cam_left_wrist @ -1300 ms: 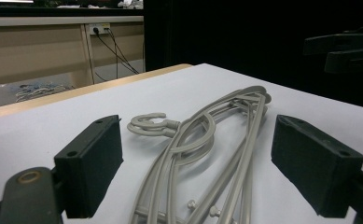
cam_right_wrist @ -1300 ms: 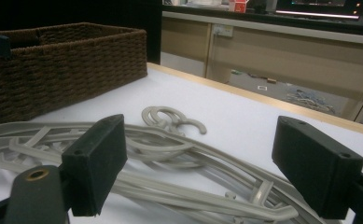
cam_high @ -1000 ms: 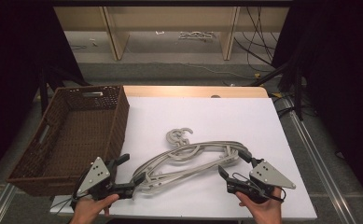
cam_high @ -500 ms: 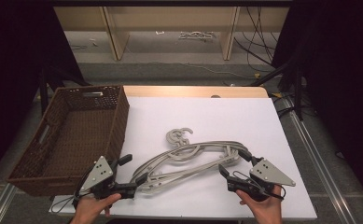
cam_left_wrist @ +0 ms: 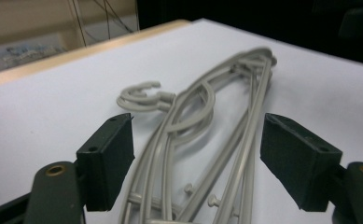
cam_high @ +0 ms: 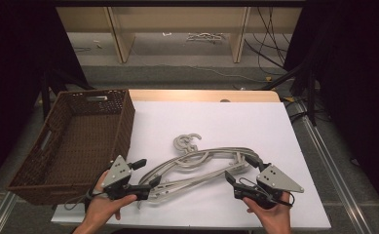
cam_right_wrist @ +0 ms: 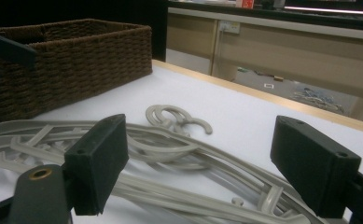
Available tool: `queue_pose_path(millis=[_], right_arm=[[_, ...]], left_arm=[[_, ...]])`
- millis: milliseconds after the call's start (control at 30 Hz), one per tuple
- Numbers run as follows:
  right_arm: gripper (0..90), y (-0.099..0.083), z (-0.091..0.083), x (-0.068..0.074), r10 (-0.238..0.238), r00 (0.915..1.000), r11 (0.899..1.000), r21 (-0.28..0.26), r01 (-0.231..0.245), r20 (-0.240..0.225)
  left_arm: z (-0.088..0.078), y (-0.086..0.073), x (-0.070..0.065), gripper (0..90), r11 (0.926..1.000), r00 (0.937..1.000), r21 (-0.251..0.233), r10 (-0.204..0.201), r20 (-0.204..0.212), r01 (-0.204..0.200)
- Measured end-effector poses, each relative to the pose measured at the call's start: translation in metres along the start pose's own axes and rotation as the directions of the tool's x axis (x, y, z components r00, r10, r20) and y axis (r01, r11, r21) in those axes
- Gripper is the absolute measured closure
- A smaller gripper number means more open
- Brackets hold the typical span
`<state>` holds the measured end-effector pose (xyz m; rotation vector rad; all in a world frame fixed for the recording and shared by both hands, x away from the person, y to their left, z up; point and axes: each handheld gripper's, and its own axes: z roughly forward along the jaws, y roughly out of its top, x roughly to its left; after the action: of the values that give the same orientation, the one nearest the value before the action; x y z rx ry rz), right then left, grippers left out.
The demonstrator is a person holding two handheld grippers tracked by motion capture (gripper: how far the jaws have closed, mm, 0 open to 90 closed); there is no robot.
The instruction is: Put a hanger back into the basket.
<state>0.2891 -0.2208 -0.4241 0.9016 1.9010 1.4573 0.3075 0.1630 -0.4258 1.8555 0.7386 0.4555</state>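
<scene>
Clearly the work is at its start: the pile of pale grey plastic clothes hangers (cam_high: 201,163) lies flat on the white table (cam_high: 255,122), hooks pointing toward the far edge, and nothing shows inside the dark brown woven wicker basket (cam_high: 70,141) that stands at the table's left side. No hanger is lifted or gripped.

At the pile's near-left end, the left gripper (cam_high: 150,187) straddles the hanger arms; its jaws have just been closing a little, yet in the left gripper view the pads (cam_left_wrist: 109,158) stand apart from the plastic, with the bars running between them untouched. By my reading it is about to take hold.

At the other end of the pile, the right gripper (cam_high: 231,183) waits with its jaws wide, aimed at the hanger arms but gripping nothing, as the right gripper view shows.

Judging by the layout, the hangers probably go into the basket, so everything is left: closing on the pile, lifting it, carrying it left and setting it down inside.
</scene>
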Motion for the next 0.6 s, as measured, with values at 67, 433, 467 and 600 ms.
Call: queue_pose_path(millis=[67,433,467,600], right_arm=[[20.3,0.0,0.0,0.001,-0.005,1.0,1.0,-0.003,0.005,0.008],[20.9,-0.002,-0.002,-0.001,-0.003,1.0,1.0,0.017,0.003,-0.001],[20.9,-0.002,-0.003,-0.001,0.002,1.0,1.0,0.02,-0.002,-0.005],[21.3,-0.003,-0.003,-0.001,-0.005,1.0,1.0,0.014,0.005,0.001]], left_arm=[[0.009,0.005,0.0,25.8,0.9995,1.0,0.03,0.005,0.007,-0.005],[0.077,0.027,0.019,32.5,0.9744,0.9991,0.225,-0.003,0.042,-0.007],[0.081,0.028,0.02,33.6,0.9742,0.9994,0.226,-0.016,0.032,0.008],[0.094,0.035,0.025,36.4,0.9627,0.9989,0.27,-0.032,0.034,0.021]])
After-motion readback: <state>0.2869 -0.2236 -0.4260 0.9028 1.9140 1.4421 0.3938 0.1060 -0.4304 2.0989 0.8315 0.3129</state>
